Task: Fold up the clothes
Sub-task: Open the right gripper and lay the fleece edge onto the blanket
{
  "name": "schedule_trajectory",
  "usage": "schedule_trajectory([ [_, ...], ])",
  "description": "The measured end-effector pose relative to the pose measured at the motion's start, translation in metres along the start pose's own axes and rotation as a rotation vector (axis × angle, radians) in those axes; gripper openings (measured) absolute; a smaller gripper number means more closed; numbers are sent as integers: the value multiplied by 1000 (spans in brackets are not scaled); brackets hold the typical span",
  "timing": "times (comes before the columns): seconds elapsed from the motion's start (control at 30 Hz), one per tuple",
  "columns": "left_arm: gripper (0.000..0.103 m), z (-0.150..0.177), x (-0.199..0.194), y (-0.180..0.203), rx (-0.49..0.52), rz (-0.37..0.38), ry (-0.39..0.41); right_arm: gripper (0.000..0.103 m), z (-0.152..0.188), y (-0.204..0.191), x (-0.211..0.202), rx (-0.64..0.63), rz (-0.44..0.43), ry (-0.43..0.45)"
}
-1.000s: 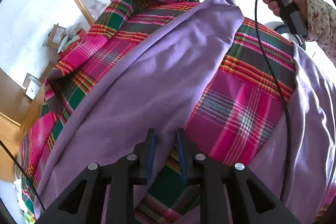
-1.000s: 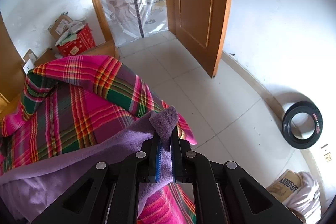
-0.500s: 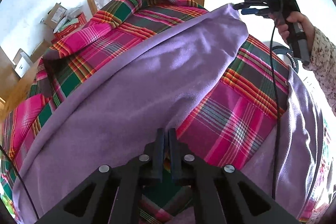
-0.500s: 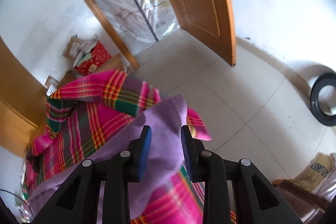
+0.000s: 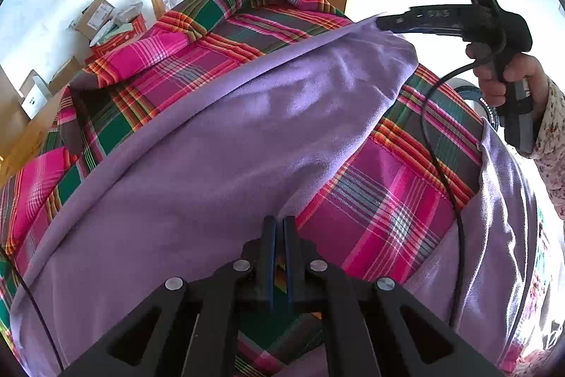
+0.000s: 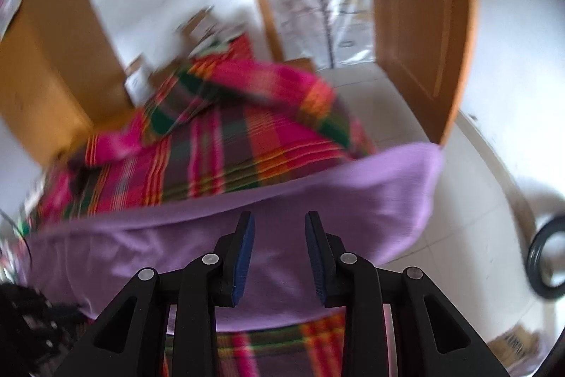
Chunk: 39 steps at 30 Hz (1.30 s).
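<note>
The purple cloth (image 5: 219,158) is lying folded over on the plaid blanket (image 5: 381,207), its far corner reaching the blanket's edge, with bare tiled floor (image 6: 455,186) lying open beyond and a wooden door (image 6: 420,23) standing ajar. The left gripper (image 5: 277,235) is sitting low with its fingers pressed together at the cloth's near edge; whether it is pinching fabric is unclear. The right gripper (image 6: 279,235) is hovering spread apart over the cloth, held level by a hand (image 5: 501,76) on its handle.
</note>
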State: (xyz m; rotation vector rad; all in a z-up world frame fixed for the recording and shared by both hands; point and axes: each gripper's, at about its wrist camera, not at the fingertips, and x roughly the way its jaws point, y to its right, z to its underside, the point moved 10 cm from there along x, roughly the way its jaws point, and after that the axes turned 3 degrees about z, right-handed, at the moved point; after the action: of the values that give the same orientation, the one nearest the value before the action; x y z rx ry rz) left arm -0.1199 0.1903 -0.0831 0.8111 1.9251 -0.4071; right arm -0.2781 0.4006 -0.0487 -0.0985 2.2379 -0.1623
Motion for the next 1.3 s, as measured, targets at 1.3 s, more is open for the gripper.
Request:
schedule_trajectory([
  [1.3, 5, -4, -4, -14, -119, 71, 38, 29, 40, 132, -39, 435, 83, 0],
])
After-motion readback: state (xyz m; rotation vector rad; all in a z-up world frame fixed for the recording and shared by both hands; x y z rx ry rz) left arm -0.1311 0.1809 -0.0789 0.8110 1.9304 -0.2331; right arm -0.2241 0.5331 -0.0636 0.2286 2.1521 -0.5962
